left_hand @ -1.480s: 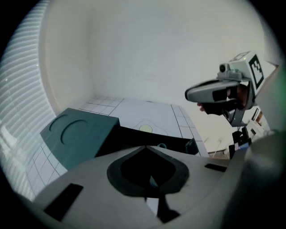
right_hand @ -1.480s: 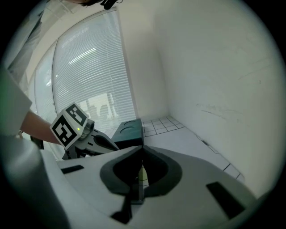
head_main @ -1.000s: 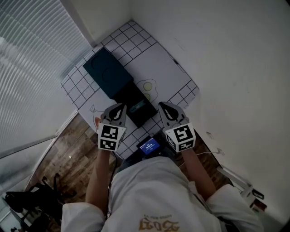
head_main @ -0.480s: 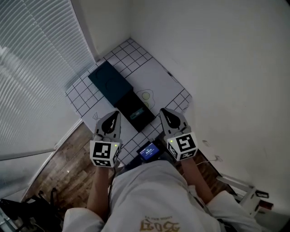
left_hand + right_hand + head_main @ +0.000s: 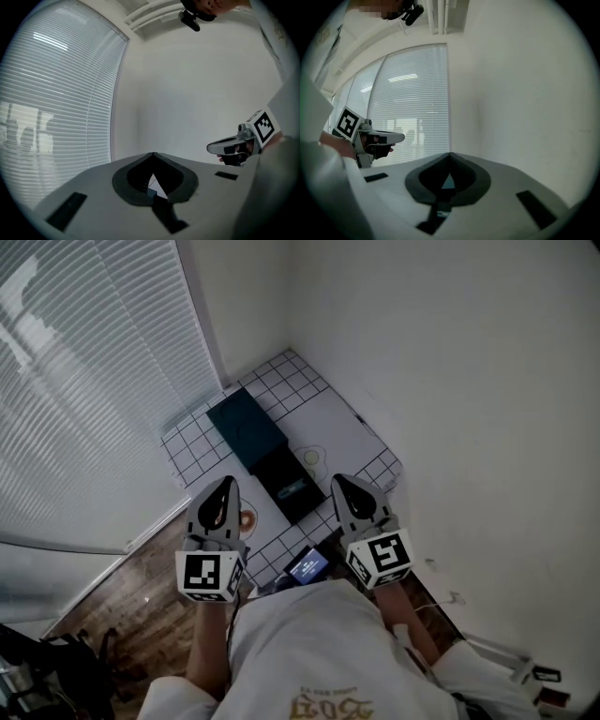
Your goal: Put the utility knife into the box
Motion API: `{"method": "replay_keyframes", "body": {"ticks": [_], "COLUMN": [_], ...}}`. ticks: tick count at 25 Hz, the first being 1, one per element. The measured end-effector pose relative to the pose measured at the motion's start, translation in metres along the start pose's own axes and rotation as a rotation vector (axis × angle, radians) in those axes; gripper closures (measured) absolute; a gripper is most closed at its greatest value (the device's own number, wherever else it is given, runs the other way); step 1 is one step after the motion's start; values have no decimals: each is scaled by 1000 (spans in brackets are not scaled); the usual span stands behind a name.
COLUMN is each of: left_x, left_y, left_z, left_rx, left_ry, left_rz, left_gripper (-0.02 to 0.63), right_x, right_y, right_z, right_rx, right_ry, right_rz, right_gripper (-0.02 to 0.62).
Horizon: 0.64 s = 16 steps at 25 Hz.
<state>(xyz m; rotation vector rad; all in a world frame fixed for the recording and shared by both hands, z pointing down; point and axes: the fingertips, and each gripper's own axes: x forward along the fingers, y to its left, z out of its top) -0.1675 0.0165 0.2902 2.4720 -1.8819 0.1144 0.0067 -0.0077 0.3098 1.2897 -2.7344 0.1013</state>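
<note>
Head view: your left gripper (image 5: pixel 227 484) sits at 7 o'clock and your right gripper (image 5: pixel 339 482) at 5 o'clock of the open box (image 5: pixel 248 430) on the checked mat (image 5: pixel 192 442). The utility knife (image 5: pixel 291 489) lies inside the box's black tray.

Left gripper view: jaws pressed together, nothing between them.

Right gripper view: jaws likewise together and empty, with the window blinds (image 5: pixel 412 93) at 11 o'clock.

Grid-patterned tabletop (image 5: pixel 195 444), dark open box (image 5: pixel 248 427)
</note>
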Motion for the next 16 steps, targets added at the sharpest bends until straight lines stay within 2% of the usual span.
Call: {"method": "replay_keyframes", "body": {"ticks": [4,10,16], "left_x": [-16,-29,-35], "left_y": [-14,-36,-45], "left_z": [15,16,15], "left_rx": [-22,-23,38], "left_ry": [-26,-40,-17], "left_rz": [42,95,140], "left_gripper": [598,598,598], "right_x": [-20,-42,-57], "right_y": [-5,-19,-29], "right_z": [12,8,5], "right_rx": [-10,5,13], "right_ry": [-21,-27,-25], "right_rz": [30,31,28], "right_gripper": [589,589,589]}}
